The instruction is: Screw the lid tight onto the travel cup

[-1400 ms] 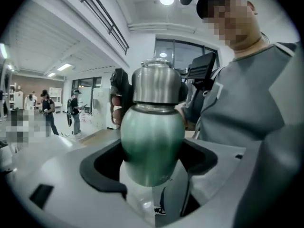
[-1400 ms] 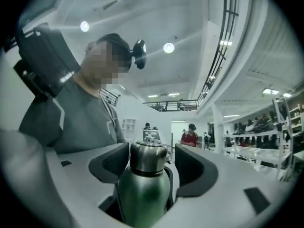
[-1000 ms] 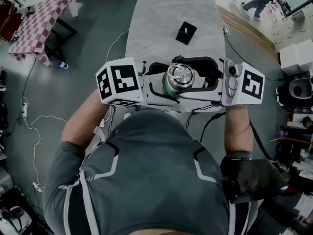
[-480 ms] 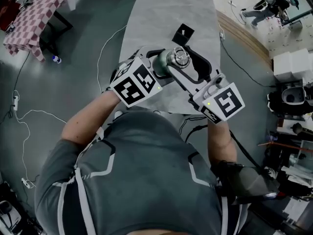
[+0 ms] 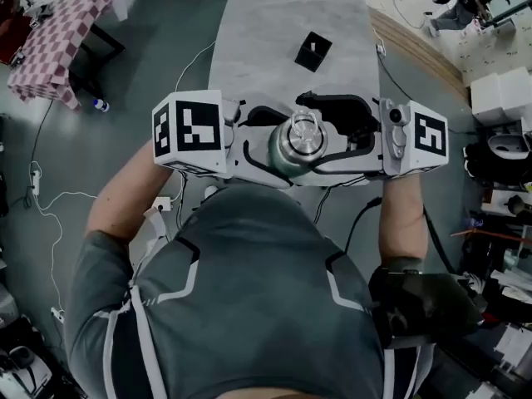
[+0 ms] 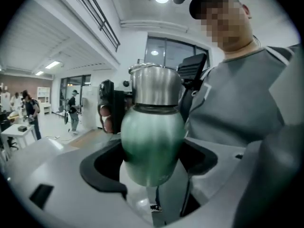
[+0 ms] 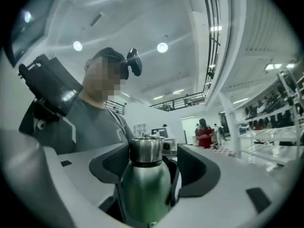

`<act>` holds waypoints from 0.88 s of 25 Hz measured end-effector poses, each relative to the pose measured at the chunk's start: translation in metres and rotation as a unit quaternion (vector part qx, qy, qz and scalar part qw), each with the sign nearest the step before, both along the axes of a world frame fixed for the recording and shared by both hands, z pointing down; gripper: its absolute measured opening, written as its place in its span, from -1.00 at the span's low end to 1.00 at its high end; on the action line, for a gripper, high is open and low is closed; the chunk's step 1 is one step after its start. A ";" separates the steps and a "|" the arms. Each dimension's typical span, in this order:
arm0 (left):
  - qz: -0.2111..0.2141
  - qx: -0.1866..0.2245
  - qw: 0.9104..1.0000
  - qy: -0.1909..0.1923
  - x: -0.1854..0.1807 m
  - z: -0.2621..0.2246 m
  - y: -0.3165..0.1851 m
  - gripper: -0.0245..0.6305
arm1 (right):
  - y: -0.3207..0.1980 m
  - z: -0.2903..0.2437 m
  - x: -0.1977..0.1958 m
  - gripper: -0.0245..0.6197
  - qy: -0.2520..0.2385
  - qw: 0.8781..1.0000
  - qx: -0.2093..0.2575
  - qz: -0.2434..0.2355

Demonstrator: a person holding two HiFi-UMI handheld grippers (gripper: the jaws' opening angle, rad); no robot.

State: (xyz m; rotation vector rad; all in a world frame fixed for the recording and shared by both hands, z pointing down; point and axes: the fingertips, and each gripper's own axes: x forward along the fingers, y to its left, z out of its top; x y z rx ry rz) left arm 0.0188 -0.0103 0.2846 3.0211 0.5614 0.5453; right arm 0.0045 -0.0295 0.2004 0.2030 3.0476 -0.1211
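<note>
The travel cup (image 5: pixel 298 142), green steel with a silver lid (image 5: pixel 304 128), is held upright in the air in front of the person's chest. My left gripper (image 5: pixel 278 146) comes in from the left and is shut on the cup's body (image 6: pixel 152 141), its dark pads pressed to both sides. My right gripper (image 5: pixel 330 136) reaches in from the right at the same height. Its jaws are opening: they stand wide on either side of the cup (image 7: pixel 146 189) and lid (image 7: pixel 146 150), with gaps showing and the pads off the metal.
Beyond the grippers lies a grey table (image 5: pixel 283 32) with a small black box (image 5: pixel 313 51) on it. A checkered table (image 5: pixel 58 44) stands at far left, and cables trail over the floor (image 5: pixel 50 198). People stand in the background (image 7: pixel 205 132).
Half a second ago both grippers and the cup were swung aslant, further out over the table. Now they are level again and close to the chest, much as one second ago.
</note>
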 end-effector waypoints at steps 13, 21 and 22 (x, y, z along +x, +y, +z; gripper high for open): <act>-0.017 -0.008 1.000 -0.017 0.013 0.006 -0.001 0.21 | 0.010 -0.004 -0.005 -0.08 -0.017 0.999 -0.010 -0.048; -0.270 0.063 0.959 -0.053 0.013 0.033 -0.069 0.21 | -0.045 0.024 0.005 -0.08 0.056 0.969 0.045 0.236; -0.286 0.074 0.954 -0.057 0.012 0.036 -0.073 0.21 | -0.047 0.027 0.004 -0.08 0.065 0.962 0.049 0.261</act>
